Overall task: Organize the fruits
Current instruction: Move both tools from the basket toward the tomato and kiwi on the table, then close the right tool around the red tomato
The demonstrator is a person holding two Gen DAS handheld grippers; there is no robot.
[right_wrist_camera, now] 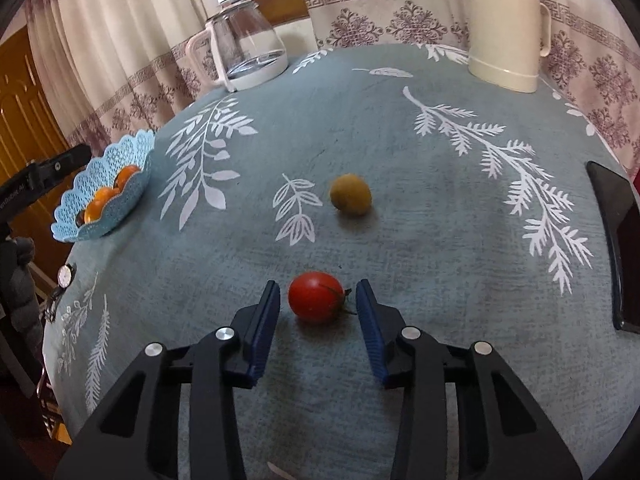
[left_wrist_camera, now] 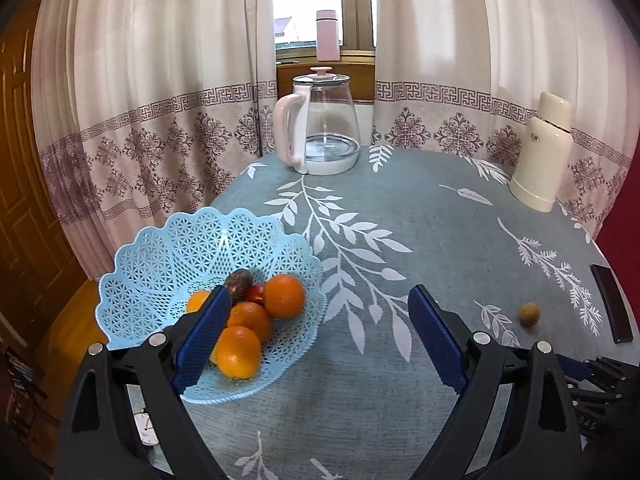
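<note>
Your right tool stood spread, a pad on each side of the red tomato on the counter, touching neither. You needed to centre it, then close gently so it wouldn't roll. Your left tool hung spread and empty by the blue basket.

Light: soft daylight from window behind my curtains | Shadows: faint | Glare: window blown out | Focus: sharp | Edges: fisheye bend, dark corners
</note>
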